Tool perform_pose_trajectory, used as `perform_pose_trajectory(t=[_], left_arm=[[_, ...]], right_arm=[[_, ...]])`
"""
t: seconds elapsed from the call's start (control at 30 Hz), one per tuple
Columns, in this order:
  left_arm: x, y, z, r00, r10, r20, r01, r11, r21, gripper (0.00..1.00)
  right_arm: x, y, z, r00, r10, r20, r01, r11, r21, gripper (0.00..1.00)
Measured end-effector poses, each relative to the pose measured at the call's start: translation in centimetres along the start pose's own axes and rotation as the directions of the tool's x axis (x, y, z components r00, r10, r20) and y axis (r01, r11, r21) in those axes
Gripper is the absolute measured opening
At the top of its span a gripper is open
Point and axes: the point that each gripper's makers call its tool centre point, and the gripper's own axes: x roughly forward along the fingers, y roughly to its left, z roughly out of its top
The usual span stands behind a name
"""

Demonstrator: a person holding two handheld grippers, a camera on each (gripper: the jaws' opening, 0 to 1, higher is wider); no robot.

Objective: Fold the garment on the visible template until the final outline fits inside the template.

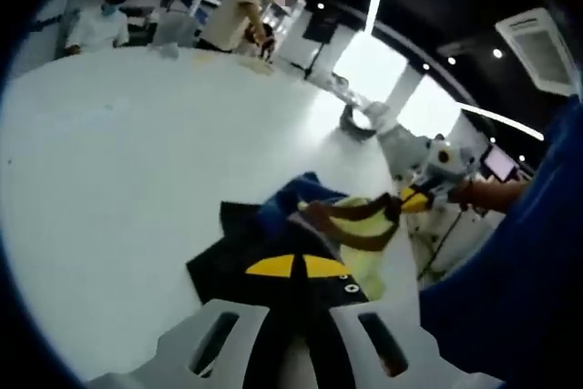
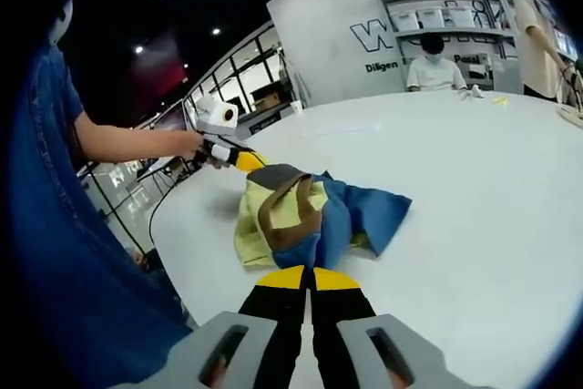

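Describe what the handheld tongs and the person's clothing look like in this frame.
Each view shows its own tongs rising from the bottom: black jaws with yellow tips, set in pale grey housings with slotted openings, the left tongs and the right tongs alike. Seen from across, each tool has a yellow section and a white body. The person wears a blue short sleeve.

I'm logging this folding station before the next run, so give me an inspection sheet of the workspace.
Surface: white table, mostly bare.
Job's things: garment, yellow, brown and blue, lies crumpled; dark template lies partly under it.
Clutter: small items at the far table edge, too small to name.
Grippers: left gripper jaws together; right gripper jaws together at the garment's edge.
Cables: cords hang beyond the table edge.
Surroundings: seated person, shelves, ceiling lights.
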Motion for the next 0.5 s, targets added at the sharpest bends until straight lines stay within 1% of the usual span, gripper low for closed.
perform_pose_trajectory(t=[0.07,0.1,0.17,0.2,0.23,0.3,0.33,0.37,0.47,0.5], left_arm=[[-0.1,-0.2,0.0,1.000,0.003,-0.004,-0.003,1.000,0.015,0.00],[-0.3,-0.1,0.1,1.000,0.024,0.000,-0.024,0.999,0.036,0.00],[-0.5,-0.1,0.2,0.999,0.035,0.003,-0.035,0.998,0.052,0.00],[-0.8,0.1,0.7,0.998,0.050,0.022,-0.052,0.995,0.083,0.00],[-1.0,-0.1,1.0,0.998,0.054,0.033,-0.056,0.994,0.091,0.00],[-1.7,-0.9,1.8,0.996,0.072,0.053,-0.078,0.990,0.117,0.00],[-1.9,-1.1,2.1,0.995,0.085,0.058,-0.091,0.987,0.130,0.00],[-2.3,-1.2,2.3,0.993,0.098,0.064,-0.106,0.984,0.141,0.00],[-3.0,-1.2,2.7,0.990,0.112,0.084,-0.123,0.981,0.149,0.00],[-3.6,-1.3,3.0,0.987,0.127,0.099,-0.141,0.977,0.159,0.00]], right_arm=[[0.0,0.1,0.0,1.000,0.000,0.002,0.000,1.000,0.000,0.00],[0.0,0.2,0.0,1.000,-0.002,0.005,0.002,1.000,-0.002,0.00],[0.0,0.3,0.1,1.000,-0.006,0.010,0.006,1.000,-0.004,0.00],[0.0,0.3,0.2,1.000,-0.010,0.014,0.010,1.000,-0.004,0.00],[-0.1,0.3,0.3,1.000,-0.013,0.018,0.013,1.000,-0.003,0.00],[-0.1,0.3,0.5,0.999,-0.016,0.028,0.016,1.000,-0.004,0.00],[-0.1,0.4,0.5,0.999,-0.016,0.030,0.016,1.000,-0.005,0.00],[0.0,0.5,0.6,0.999,-0.018,0.033,0.019,1.000,-0.009,0.00],[0.1,0.5,1.0,0.999,-0.032,0.040,0.033,0.999,-0.022,0.00],[0.2,0.5,1.6,0.997,-0.044,0.059,0.046,0.999,-0.025,0.00]])
